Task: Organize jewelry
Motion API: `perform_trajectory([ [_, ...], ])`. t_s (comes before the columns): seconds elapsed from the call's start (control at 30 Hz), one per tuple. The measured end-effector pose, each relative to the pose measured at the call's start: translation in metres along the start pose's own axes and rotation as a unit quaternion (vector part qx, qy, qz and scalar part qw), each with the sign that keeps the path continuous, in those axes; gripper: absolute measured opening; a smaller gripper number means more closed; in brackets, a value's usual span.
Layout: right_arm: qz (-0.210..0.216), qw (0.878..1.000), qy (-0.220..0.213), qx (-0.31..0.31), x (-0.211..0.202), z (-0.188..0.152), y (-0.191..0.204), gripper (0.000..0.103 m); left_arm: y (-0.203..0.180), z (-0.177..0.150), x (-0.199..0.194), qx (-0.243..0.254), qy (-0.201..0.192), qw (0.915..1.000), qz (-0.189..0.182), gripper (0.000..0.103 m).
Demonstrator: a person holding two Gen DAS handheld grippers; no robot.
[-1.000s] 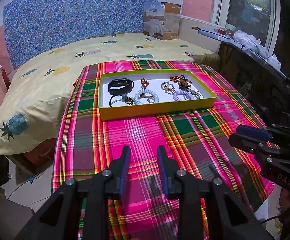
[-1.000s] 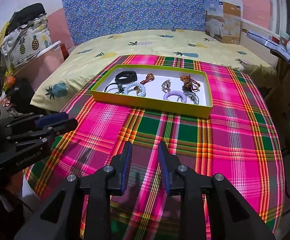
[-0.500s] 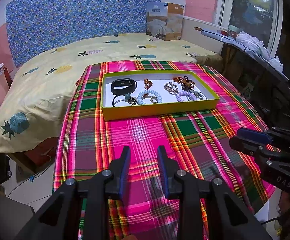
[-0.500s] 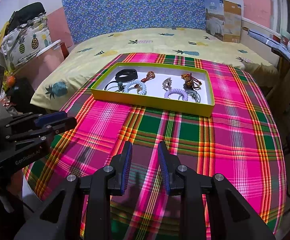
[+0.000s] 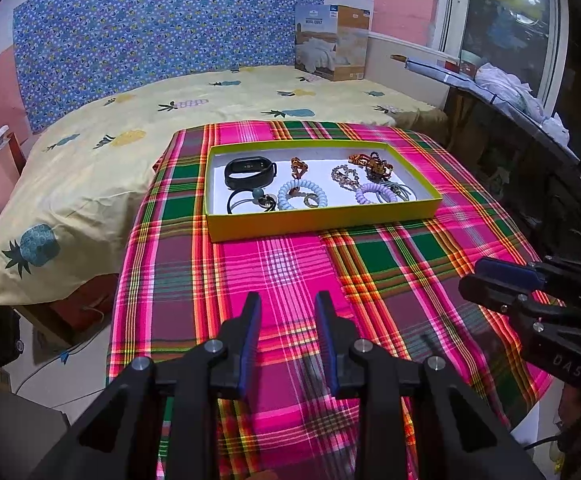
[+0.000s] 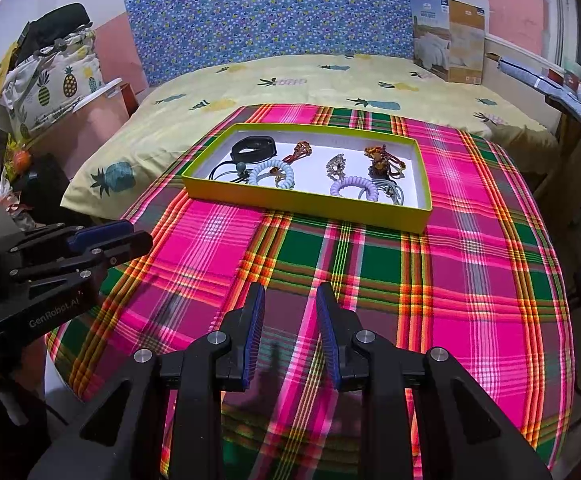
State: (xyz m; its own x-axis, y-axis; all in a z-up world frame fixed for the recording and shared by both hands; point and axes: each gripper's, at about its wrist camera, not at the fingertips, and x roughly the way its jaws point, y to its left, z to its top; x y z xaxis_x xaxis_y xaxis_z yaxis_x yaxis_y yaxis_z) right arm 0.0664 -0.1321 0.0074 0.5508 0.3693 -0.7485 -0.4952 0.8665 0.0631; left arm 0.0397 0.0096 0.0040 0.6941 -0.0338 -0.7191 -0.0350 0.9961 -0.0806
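A yellow-walled tray (image 5: 322,222) (image 6: 302,200) with a white floor sits at the far side of the plaid tablecloth. In it lie a black wristband (image 5: 250,172) (image 6: 254,147), a light blue spiral bracelet (image 5: 302,195) (image 6: 271,174), a lilac spiral bracelet (image 5: 372,193) (image 6: 353,188), amber clips (image 5: 372,164) (image 6: 382,160), a silver chain (image 5: 344,176) and a black hair tie (image 5: 246,202). My left gripper (image 5: 286,304) (image 6: 130,236) is open and empty above the cloth, well short of the tray. My right gripper (image 6: 290,296) (image 5: 470,276) is open and empty too.
The pink and green plaid cloth (image 5: 290,264) covers a small table in front of a bed with a yellow pineapple sheet (image 5: 130,136). A cardboard box (image 5: 332,42) stands at the bed's far end. A cluttered dark ledge (image 5: 530,128) runs along the right.
Both grippers have drifted slightly; the tray looks a little farther and more centred in the left wrist view. Nothing was taken hold of.
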Motion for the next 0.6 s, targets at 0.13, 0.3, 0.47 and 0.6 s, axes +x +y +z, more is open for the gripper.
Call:
perform_trajectory([
  [0.13,0.000,1.000,0.001,0.000,0.0012,0.0001,-0.0003,0.027,0.0005,-0.0001,-0.0002,0.000,0.000,1.0000,0.000,0.029],
  [0.3,0.000,1.000,0.001,0.001,0.0016,-0.0003,-0.0005,0.027,0.0010,-0.0001,0.0000,0.001,0.000,1.0000,-0.001,0.029],
  [0.47,0.001,1.000,0.001,0.001,0.0015,-0.0001,-0.0005,0.027,0.0003,0.0002,-0.0002,0.002,0.000,1.0000,-0.001,0.029],
  [0.6,0.001,1.000,0.002,0.001,0.0018,-0.0001,-0.0005,0.027,-0.0003,0.0004,-0.0011,0.003,-0.001,1.0000,0.000,0.029],
])
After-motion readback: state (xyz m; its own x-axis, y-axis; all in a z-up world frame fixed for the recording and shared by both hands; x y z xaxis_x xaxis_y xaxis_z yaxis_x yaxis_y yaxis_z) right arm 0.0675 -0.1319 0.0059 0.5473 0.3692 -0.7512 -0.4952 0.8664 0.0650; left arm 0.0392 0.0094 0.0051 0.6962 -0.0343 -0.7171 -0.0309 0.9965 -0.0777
